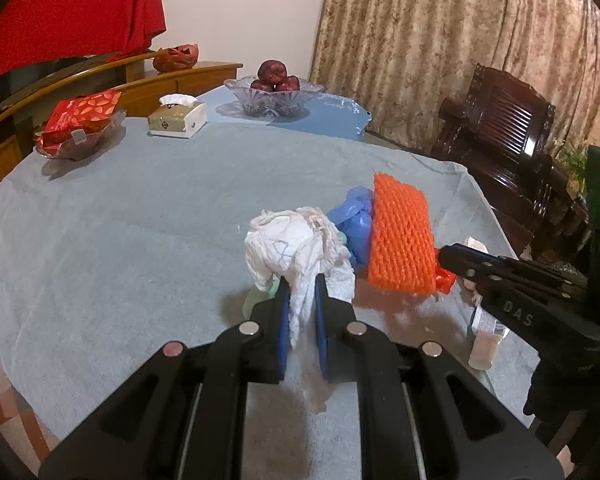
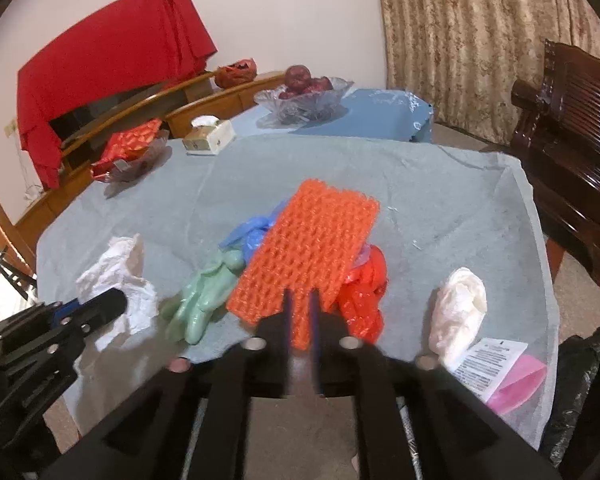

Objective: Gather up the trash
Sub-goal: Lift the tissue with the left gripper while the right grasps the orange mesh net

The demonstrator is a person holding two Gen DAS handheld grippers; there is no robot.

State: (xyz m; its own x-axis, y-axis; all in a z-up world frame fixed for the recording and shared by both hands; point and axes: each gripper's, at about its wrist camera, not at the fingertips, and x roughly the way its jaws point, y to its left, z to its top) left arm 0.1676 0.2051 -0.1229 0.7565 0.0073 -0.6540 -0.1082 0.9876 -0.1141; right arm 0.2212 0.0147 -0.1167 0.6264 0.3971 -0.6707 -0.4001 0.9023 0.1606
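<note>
My left gripper point(image 1: 302, 284) is shut on a crumpled white tissue point(image 1: 296, 248), held just above the grey tablecloth point(image 1: 140, 220); it shows at the left in the right wrist view point(image 2: 116, 276). My right gripper point(image 2: 302, 300) is shut on an orange foam fruit net point(image 2: 312, 248), lifted over the pile; the net also shows in the left wrist view point(image 1: 402, 236). Under it lie a blue bag point(image 2: 248, 232), a green glove point(image 2: 200, 304) and a red bag point(image 2: 364, 300). A white wad point(image 2: 458, 308) lies to the right.
A printed leaflet point(image 2: 488, 364) and pink sheet point(image 2: 520, 380) lie at the table's right front edge. A tissue box point(image 1: 176, 116), a snack dish point(image 1: 80, 128) and a glass fruit bowl point(image 1: 274, 96) stand at the far side. A dark wooden chair point(image 1: 504, 132) stands right.
</note>
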